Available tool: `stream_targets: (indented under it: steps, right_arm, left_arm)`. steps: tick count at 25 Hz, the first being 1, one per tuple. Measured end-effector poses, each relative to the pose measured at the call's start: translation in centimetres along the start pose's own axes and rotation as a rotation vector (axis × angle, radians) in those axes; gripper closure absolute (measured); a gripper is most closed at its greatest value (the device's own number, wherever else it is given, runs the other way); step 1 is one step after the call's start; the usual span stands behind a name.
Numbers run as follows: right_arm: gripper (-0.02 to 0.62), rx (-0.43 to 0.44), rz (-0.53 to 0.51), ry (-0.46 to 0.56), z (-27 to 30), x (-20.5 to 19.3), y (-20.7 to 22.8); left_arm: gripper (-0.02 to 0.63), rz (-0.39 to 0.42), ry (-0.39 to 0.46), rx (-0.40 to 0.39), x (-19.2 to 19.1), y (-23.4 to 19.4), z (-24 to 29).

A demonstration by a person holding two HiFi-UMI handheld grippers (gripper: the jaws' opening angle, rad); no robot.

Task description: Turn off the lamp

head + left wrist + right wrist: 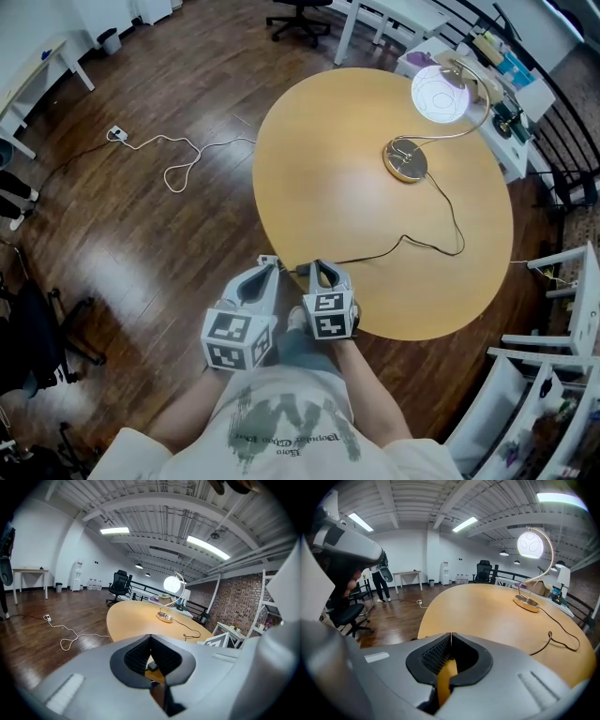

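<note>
Currently, a white cable lies in loose loops on the wood floor, well to the left of the round table. At the near edge of the table, the left gripper points toward the tabletop. Its own view shows the two jaws brought together at the tips with nothing clamped between them. Through the gap below the tips, only the table edge and a small dark part are visible, and that part cannot be identified. Just beside it, also at the near edge of the table, the right gripper points the same way. Its jaws are likewise pressed together and hold nothing. The two grippers sit side by side, both well apart from the lamp. The lamp stands on the far right part of the table. Its round base rests flat on the tabletop, and a thin curved stem rises from it to a round head, which glows white, so the lamp is lit. A dark cord leaves the base, curves across the right part of the table and runs back to the near edge, ending between the two grippers. Beyond the far right edge of the table stands a white shelf unit carrying small items too small to identify.
</note>
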State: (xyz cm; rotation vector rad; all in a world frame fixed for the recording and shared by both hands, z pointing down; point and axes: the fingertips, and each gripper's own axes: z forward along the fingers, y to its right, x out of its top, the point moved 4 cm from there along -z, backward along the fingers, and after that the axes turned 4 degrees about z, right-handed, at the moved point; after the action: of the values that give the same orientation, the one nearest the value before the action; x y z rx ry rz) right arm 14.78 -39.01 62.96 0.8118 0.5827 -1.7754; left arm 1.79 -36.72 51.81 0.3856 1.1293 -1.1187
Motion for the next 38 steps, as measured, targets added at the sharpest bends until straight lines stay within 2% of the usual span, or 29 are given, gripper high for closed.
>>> stream_targets:
  steps: [5,10,14,17,21,29,31,34,38]
  right_arm:
    - [0.591,-0.001,-0.01,0.003,0.1,0.0,0.0]
    - [0.591,-0.033,-0.084,0.023,-0.1,0.0,-0.1]
    - [0.589,-0.023,-0.018,0.063,-0.9,0.9,0.1]
    - [0.589,-0.012,-0.015,0.088,-1.1,1.6,-0.3]
    - [0.588,0.013,-0.032,0.063,-0.6,1.4,-1.0]
    - [0.595,-0.001,-0.071,0.043,-0.2,0.0,-1.2]
    - [0.596,-0.002,-0.043,0.044,-0.2,-0.3,-1.2]
    - [0.597,0.018,0.052,0.037,-0.1,-0.6,-0.8]
    - [0.597,0.025,0.024,0.04,0.0,-0.5,-0.9]
  left_arm:
    - [0.607,0.002,-0.003,0.004,-0.1,-0.1,0.1]
    - [0.607,0.0,-0.016,0.004,-0.5,-0.2,0.4]
    - [0.607,-0.001,-0.019,0.004,-0.6,-0.5,0.4]
    - [0.607,-0.001,-0.02,0.003,-0.6,-0.5,0.4]
    - [0.607,-0.001,-0.022,0.0,-0.6,-0.4,0.2]
    - [0.607,0.0,-0.025,0.004,-0.9,-0.7,0.3]
    - [0.607,0.0,-0.026,0.002,-0.9,-0.6,0.3]
    - [0.607,0.002,-0.027,-0.003,-0.9,-0.5,0.4]
    - [0.607,0.003,-0.029,-0.008,-0.9,-0.3,0.5]
